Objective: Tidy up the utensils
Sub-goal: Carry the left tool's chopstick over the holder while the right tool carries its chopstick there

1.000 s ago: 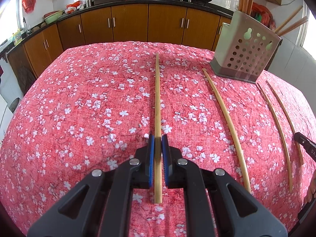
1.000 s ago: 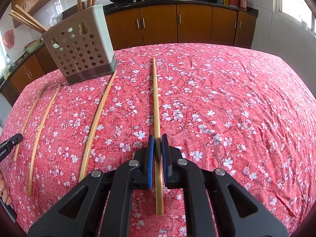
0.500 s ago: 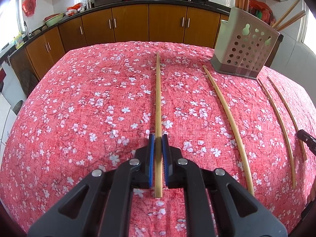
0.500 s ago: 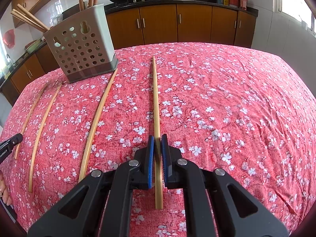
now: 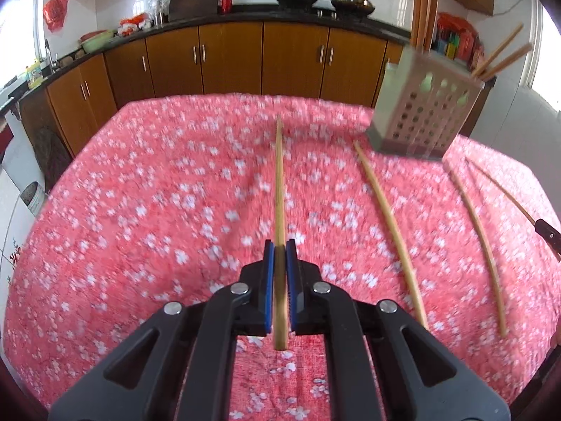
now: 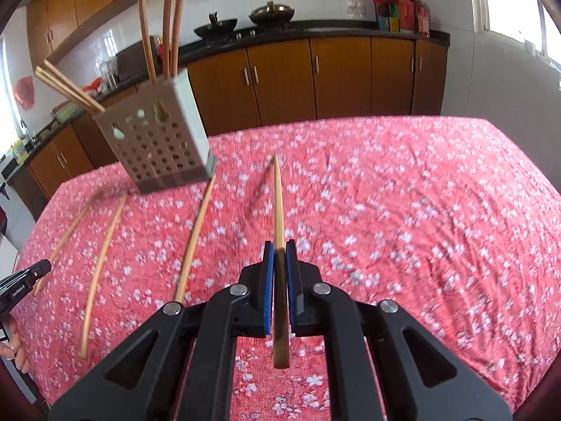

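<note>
L gripper (image 5: pixel 279 245): pads clamped on chopstick (image 5: pixel 279 182), lifted over red floral cloth (image 5: pixel 140 210). R gripper (image 6: pixel 279 245): clamped on 2nd chopstick (image 6: pixel 278 203), tip off cloth. Three loose sticks (image 5: pixel 389 224) lie nr perforated holder (image 5: pixel 420 112).

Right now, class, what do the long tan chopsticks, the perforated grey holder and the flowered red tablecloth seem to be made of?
Long tan chopsticks: likely bamboo or wood, matte, pale and faintly streaked.
Perforated grey holder: looks like brushed metal, dull sheen; could be plastic.
Flowered red tablecloth: woven fabric, matte, creased.
</note>
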`<move>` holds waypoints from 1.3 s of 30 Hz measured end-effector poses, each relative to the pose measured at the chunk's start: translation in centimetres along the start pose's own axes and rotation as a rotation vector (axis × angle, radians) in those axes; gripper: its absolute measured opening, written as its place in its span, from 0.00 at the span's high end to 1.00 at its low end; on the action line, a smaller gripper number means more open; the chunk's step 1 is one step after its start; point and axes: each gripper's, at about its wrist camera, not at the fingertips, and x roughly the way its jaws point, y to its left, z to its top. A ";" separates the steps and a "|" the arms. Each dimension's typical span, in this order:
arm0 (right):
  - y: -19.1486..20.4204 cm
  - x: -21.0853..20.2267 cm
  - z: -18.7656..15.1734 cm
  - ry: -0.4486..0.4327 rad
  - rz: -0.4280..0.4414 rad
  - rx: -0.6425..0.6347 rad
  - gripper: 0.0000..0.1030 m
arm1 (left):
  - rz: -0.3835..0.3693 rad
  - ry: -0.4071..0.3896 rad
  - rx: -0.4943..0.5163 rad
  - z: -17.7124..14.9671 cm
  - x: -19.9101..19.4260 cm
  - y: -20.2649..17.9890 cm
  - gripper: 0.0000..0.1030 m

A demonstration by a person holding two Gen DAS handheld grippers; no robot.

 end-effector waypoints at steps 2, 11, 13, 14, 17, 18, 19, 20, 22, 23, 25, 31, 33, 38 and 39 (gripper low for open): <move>0.1 -1.1 0.7 -0.041 0.004 -0.001 0.93 | -0.004 -0.043 -0.012 0.8 -1.4 0.2 0.92; 0.5 -5.3 5.0 -0.213 0.044 0.007 0.93 | -0.031 -0.236 -0.050 5.5 -7.4 0.5 0.92; 0.5 -5.7 5.7 -0.231 0.048 0.006 0.93 | -0.037 -0.274 -0.051 6.6 -8.6 0.3 0.92; 0.6 -5.9 6.0 -0.241 0.049 0.006 0.93 | -0.040 -0.284 -0.051 6.9 -9.0 0.3 0.92; 1.1 -6.1 6.4 -0.261 0.051 0.002 0.93 | -0.048 -0.318 -0.040 7.9 -10.1 -0.1 0.92; 1.1 -6.3 6.6 -0.267 0.053 0.003 0.93 | -0.050 -0.330 -0.032 8.3 -10.6 -0.3 0.92; 1.2 -6.3 6.8 -0.271 0.056 0.004 0.93 | -0.051 -0.338 -0.026 8.5 -10.9 -0.5 0.92; 1.1 -6.4 6.7 -0.274 0.058 0.005 0.93 | -0.054 -0.345 -0.019 8.8 -11.2 -0.7 0.92; 1.4 -6.5 7.0 -0.281 0.064 0.005 0.93 | -0.058 -0.356 -0.006 9.2 -11.6 -1.0 0.92; 1.6 -6.5 7.2 -0.284 0.069 0.002 0.93 | -0.061 -0.363 0.001 9.4 -11.8 -1.3 0.92; 2.1 -6.8 7.6 -0.294 0.081 -0.004 0.93 | -0.075 -0.371 0.005 9.7 -12.2 -1.7 0.92; 3.7 -8.2 9.8 -0.345 0.165 -0.008 0.93 | -0.139 -0.421 0.001 11.4 -14.3 -3.4 0.92; 4.3 -8.8 10.6 -0.369 0.192 -0.008 0.93 | -0.175 -0.449 -0.005 12.2 -15.2 -4.3 0.92; 5.9 -10.6 13.3 -0.449 0.251 -0.014 0.93 | -0.245 -0.519 -0.015 14.5 -17.0 -6.9 0.92; 6.2 -10.9 13.7 -0.464 0.257 -0.015 0.93 | -0.252 -0.533 -0.014 14.9 -17.3 -7.3 0.92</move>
